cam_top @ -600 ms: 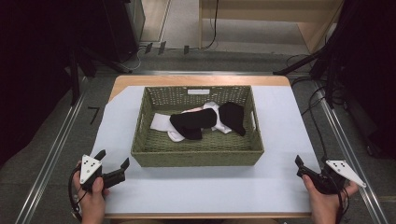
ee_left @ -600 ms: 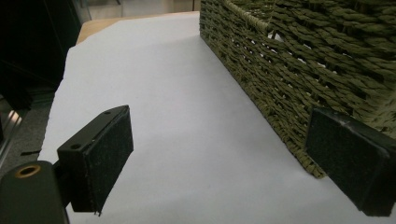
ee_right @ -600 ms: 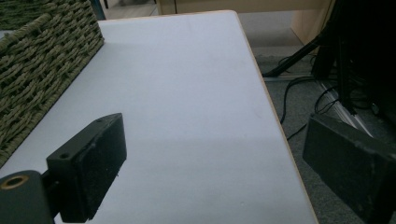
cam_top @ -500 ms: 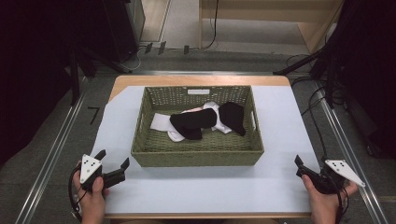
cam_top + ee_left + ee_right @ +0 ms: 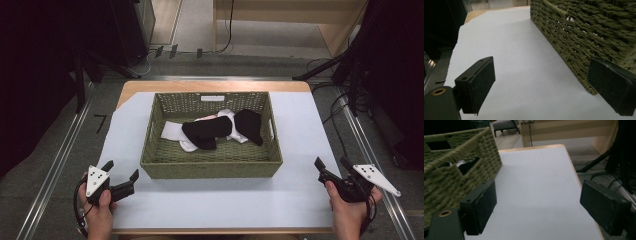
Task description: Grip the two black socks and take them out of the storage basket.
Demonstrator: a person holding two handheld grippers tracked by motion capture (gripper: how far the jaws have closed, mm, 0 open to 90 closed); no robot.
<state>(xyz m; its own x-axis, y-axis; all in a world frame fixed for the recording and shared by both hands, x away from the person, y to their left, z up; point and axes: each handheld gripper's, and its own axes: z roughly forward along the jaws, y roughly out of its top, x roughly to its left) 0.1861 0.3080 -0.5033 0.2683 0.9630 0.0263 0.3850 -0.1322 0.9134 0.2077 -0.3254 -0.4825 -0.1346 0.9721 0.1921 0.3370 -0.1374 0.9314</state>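
Observation:
A green woven basket [image 5: 210,167] stands in the middle of the white-covered table [image 5: 300,130]. Inside it lie black socks [image 5: 205,132] and white socks [image 5: 170,131] in a loose pile. My left gripper [image 5: 120,172] rests at the table's front left corner, open and empty, its jaws pointing along the basket's left wall [image 5: 579,45]. At the front right corner my right gripper [image 5: 332,166] is open too, nothing between its pads [image 5: 482,206], with the basket's right wall [image 5: 454,177] to its left.
A white label [image 5: 212,98] sits on the basket's far rim. A wooden cabinet [image 5: 300,20] stands behind the table, cables [image 5: 340,105] trail on the floor at right, and metal rails [image 5: 55,160] run along both sides.
My left gripper has shifted slightly; its jaws have turned a little toward the basket. The right gripper and the socks stay as they were.

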